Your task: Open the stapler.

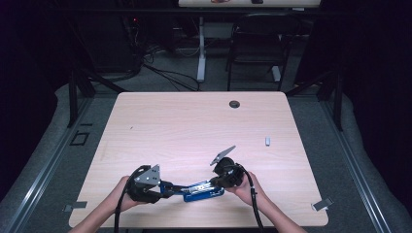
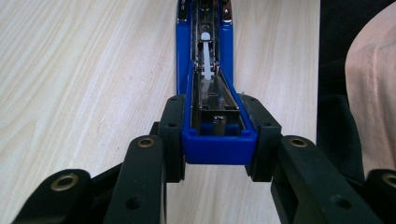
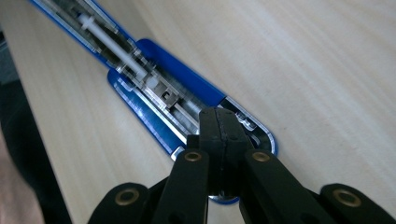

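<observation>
High view: a wooden table (image 1: 194, 121) is seen with a blue stapler (image 1: 204, 191) lying open near its front edge, stretched between the two claws. One end is clamped across its sides by the left claw (image 2: 219, 140), while the right claw (image 3: 224, 133), pinched shut on itself, is pressed onto the metal channel at the other end. Being rigid, fairly heavy and slick on its plastic, the stapler is judged best gripped across the base's flat sides, clear of the sprung white pusher (image 2: 206, 56).

My pale wooden table (image 1: 194, 126) carries an opened blue stapler (image 1: 201, 191) at six o'clock, a small grey piece (image 1: 267, 141) at three, a dark grommet (image 1: 234, 104) at twelve.
</observation>
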Available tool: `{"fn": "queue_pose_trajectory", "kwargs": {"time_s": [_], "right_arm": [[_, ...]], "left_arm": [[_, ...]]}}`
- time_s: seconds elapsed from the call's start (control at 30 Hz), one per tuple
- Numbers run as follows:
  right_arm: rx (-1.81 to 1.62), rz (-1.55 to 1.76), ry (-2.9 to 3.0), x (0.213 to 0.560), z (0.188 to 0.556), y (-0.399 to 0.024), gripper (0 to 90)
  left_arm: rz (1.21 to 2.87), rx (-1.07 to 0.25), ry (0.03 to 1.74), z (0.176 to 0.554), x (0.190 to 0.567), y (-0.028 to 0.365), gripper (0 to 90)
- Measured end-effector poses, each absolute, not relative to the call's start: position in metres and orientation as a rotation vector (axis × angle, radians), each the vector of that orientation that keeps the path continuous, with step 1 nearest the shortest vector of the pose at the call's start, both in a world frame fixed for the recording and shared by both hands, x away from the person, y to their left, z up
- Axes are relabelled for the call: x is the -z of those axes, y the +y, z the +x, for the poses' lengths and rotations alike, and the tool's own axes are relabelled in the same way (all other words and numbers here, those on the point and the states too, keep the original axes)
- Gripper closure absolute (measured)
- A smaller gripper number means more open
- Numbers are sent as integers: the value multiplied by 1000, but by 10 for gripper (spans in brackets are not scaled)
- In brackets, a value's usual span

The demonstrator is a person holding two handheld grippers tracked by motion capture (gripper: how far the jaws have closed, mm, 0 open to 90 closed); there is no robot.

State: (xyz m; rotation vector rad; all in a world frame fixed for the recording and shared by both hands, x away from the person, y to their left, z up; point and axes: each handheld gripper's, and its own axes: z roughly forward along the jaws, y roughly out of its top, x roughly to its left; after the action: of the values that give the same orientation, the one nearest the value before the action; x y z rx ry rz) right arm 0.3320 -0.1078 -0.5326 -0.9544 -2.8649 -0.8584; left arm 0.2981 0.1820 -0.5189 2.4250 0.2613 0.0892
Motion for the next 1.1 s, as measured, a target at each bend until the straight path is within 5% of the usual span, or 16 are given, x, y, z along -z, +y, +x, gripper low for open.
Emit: {"fn": "queue_pose_trajectory", "kwargs": {"time_s": [1.1], "right_arm": [[794, -1070, -2872, 537, 325, -111, 900]], "left_arm": [[2431, -25, 236, 308, 533, 189, 660]]}}
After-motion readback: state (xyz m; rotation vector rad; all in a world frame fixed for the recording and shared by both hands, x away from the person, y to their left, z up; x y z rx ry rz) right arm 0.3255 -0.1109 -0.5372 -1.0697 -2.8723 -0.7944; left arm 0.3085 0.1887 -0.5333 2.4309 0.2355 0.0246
